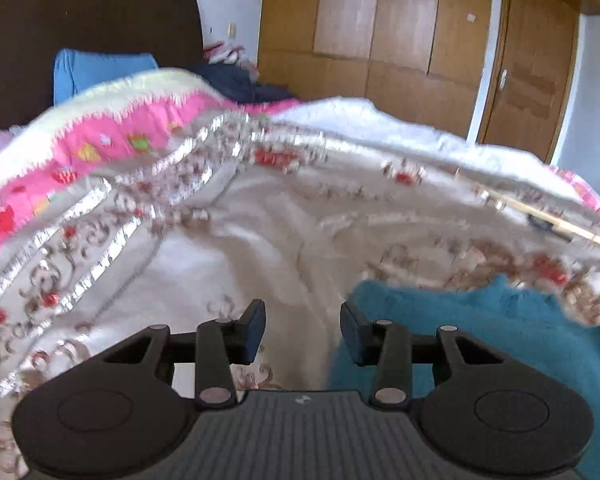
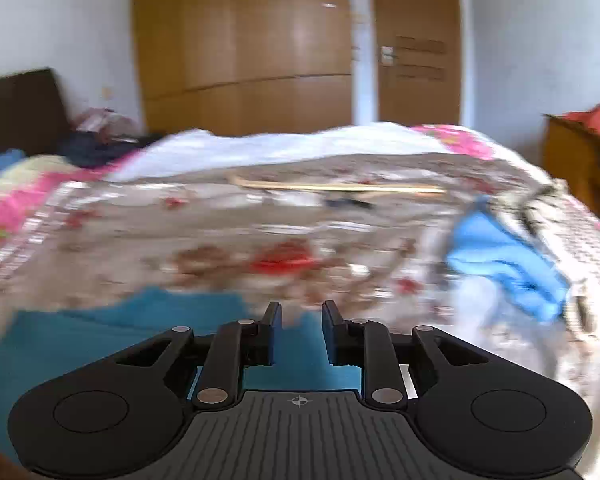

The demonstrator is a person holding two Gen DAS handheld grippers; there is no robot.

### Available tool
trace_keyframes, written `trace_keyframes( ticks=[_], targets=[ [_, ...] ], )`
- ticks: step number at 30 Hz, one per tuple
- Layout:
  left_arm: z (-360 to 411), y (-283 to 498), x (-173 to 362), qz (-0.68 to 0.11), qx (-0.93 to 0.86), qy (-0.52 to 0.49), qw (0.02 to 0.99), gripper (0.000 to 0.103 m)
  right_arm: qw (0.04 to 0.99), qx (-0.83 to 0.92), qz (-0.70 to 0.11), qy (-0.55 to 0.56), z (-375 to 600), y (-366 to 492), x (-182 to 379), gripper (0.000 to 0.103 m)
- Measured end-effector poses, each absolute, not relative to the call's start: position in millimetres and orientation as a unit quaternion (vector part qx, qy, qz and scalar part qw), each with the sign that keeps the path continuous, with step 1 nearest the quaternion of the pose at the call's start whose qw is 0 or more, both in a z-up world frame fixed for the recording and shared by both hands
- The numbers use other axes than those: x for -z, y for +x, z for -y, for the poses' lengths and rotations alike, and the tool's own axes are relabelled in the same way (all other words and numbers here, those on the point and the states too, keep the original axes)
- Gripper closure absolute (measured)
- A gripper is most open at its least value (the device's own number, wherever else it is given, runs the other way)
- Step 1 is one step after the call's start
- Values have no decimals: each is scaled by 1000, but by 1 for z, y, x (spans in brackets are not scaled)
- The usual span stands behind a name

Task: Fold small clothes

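Both claws spread w/ nothing pinched, left gripper has the teal fleece garment at its 3 o'clock, right gripper over it, on floral bedspread; prob. best to pinch opposite edges, lift evenly, fold flat.

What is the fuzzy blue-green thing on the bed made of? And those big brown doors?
The teal garment looks like soft fleece or plush knit: its surface is fluffy and matte, with a fuzzy edge. The wardrobe doors look like wood or wood-look board with a smooth, slightly glossy finish; faint grain and light reflections show. Which one, I can't tell for sure.
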State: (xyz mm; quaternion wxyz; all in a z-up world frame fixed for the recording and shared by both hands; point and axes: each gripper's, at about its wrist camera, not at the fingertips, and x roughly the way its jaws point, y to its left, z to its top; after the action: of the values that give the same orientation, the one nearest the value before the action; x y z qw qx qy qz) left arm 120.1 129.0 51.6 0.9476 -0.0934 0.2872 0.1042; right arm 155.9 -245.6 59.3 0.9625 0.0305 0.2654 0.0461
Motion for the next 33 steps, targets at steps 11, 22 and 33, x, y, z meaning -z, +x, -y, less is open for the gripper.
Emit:
trace_keyframes(
  ticks=[11,22,33],
  targets=[
    [-75,151,-5,-354,-12,-41,934,50,927,-95,-362,35,213,182,8,77],
    [-58,149,-20,-320,-9,-15,947,51,932,-100,-346,28,208,195,14,72],
    [-61,141,-20,-312,-3,-31,950,50,931,-155,-326,54,189,171,0,71]
  ],
)
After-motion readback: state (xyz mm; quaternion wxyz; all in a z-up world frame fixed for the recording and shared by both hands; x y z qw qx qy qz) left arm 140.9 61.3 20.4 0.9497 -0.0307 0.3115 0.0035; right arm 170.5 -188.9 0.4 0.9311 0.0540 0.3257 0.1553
